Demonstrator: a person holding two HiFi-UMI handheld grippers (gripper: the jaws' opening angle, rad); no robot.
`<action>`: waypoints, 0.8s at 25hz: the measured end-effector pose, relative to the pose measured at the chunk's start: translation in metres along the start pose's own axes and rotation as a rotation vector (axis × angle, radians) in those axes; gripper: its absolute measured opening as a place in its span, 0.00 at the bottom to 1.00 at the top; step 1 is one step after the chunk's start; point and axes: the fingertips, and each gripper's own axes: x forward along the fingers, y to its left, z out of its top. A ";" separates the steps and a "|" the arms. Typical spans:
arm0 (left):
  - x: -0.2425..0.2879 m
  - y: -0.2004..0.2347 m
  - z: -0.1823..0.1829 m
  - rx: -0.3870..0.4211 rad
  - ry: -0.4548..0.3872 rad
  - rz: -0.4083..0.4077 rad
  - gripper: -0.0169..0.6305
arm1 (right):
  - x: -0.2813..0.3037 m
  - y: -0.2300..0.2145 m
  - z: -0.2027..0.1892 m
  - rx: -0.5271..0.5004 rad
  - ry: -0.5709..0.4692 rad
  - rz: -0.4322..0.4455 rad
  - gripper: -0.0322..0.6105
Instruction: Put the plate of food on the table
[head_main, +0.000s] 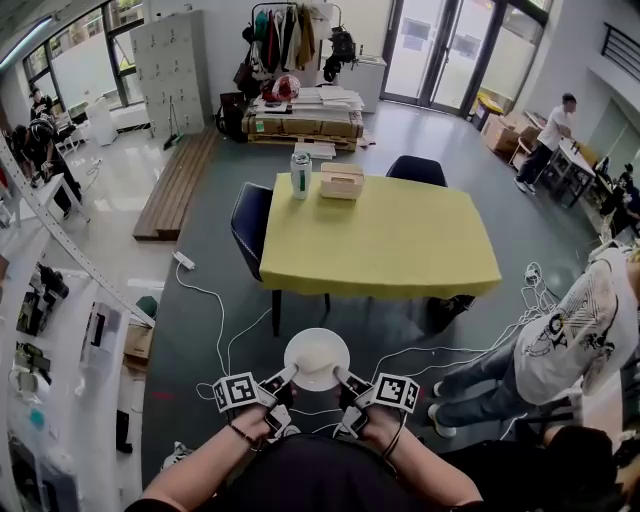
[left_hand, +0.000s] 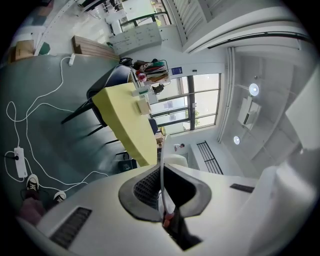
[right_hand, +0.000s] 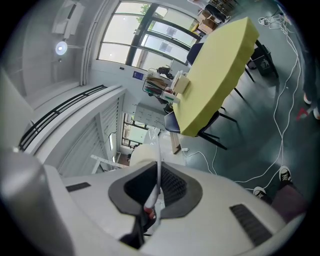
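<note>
A white plate (head_main: 317, 358) with a pale mound of food is held in the air in front of me, short of the yellow table (head_main: 380, 240). My left gripper (head_main: 281, 379) is shut on the plate's left rim (left_hand: 161, 165). On the opposite rim (right_hand: 158, 167) my right gripper (head_main: 346, 379) is shut as well. In both gripper views the thin rim runs edge-on between the dark pads. The table (left_hand: 125, 122) stands ahead with its near edge facing me and shows again as a yellow top (right_hand: 220, 75) in the right gripper view.
A green can (head_main: 301, 175) and a tan box (head_main: 342, 180) stand at the table's far left. Dark chairs (head_main: 250, 225) sit at its left side and far side. White cables (head_main: 215, 310) trail over the grey floor. A seated person (head_main: 560, 340) is at the right.
</note>
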 end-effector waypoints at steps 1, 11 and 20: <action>-0.002 0.001 0.003 0.002 0.000 -0.002 0.05 | 0.003 0.001 -0.001 -0.003 -0.001 -0.001 0.09; -0.009 0.005 0.022 0.006 -0.007 -0.011 0.05 | 0.023 0.010 -0.002 -0.010 -0.011 -0.001 0.09; 0.004 0.012 0.043 -0.003 -0.013 -0.017 0.05 | 0.043 0.007 0.014 -0.017 -0.008 0.002 0.09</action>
